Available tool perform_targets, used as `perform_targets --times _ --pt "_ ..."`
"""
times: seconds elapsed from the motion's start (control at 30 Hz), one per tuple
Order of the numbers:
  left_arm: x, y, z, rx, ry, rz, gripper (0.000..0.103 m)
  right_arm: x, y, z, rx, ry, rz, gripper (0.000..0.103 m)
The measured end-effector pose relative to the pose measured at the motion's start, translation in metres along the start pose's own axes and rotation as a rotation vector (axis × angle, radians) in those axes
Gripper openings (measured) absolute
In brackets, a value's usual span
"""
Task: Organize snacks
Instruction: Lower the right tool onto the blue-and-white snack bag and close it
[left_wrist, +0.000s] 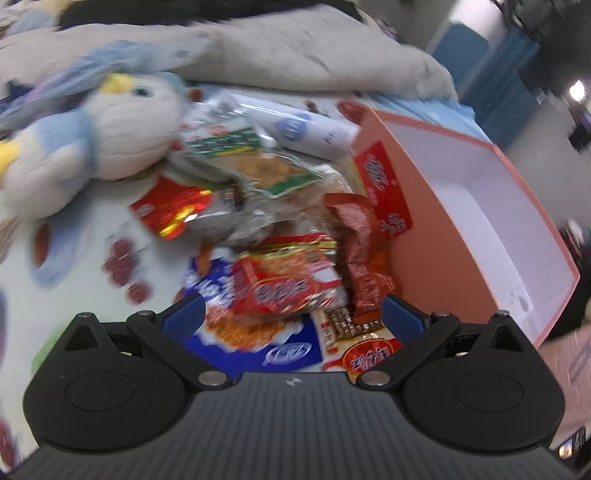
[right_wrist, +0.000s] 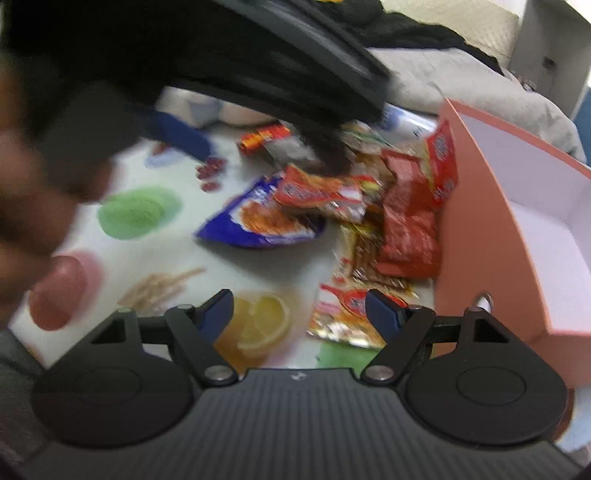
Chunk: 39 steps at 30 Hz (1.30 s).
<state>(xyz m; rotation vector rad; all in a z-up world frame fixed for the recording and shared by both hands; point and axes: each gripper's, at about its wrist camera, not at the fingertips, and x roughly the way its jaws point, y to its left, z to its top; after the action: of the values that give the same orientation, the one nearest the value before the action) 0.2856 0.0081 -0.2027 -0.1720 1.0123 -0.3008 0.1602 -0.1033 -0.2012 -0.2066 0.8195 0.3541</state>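
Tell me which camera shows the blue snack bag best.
The right wrist view. There the blue snack bag lies almost whole on the printed cloth, only its upper right corner under a red packet. In the left wrist view the same bag is largely covered by the red packet and cut off by the gripper body.

Snack pile (left_wrist: 280, 229) crowds the open box (left_wrist: 491, 206).
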Motion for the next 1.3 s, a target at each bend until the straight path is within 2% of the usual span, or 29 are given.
perform_targets --times 0.07,0.27,0.37,0.53,0.57,0.63,0.67,1.0,1.1,1.2,1.3 --pt "0.016 -0.006 0.011 0.045 0.03 0.013 0.102 0.0 -0.001 0.0 0.012 0.008 0.016 0.074" --pt "0.053 -0.024 0.028 0.151 0.089 0.08 0.102 -0.001 -0.008 -0.004 0.037 0.013 0.023 0.073" --pt "0.07 -0.028 0.028 0.188 0.116 0.145 0.102 -0.002 -0.013 -0.004 0.052 0.001 0.033 0.073" --pt "0.087 -0.021 0.026 0.195 0.164 0.167 0.086 0.003 -0.02 -0.001 0.1 -0.037 0.066 0.073" --pt "0.089 -0.019 0.026 0.198 0.165 0.172 0.085 0.004 -0.021 0.0 0.114 -0.04 0.08 0.073" --pt "0.087 -0.02 0.025 0.225 0.154 0.199 0.072 0.008 -0.022 0.002 0.139 -0.047 0.102 0.073" --pt "0.086 -0.019 0.025 0.233 0.149 0.205 0.071 0.009 -0.022 0.003 0.141 -0.05 0.104 0.073" --pt "0.061 0.012 0.035 0.103 0.095 0.128 0.057 0.019 -0.031 0.009 0.257 -0.085 0.174 0.073" --pt "0.055 0.029 0.036 0.048 0.089 0.109 0.053 0.028 -0.03 0.014 0.257 -0.088 0.148 0.073" --pt "0.051 0.043 0.035 -0.002 0.078 0.099 0.053 0.041 -0.036 0.017 0.309 -0.07 0.154 0.072" --pt "0.049 0.052 0.032 -0.03 0.078 0.105 0.051 0.053 -0.04 0.019 0.363 -0.048 0.163 0.062"
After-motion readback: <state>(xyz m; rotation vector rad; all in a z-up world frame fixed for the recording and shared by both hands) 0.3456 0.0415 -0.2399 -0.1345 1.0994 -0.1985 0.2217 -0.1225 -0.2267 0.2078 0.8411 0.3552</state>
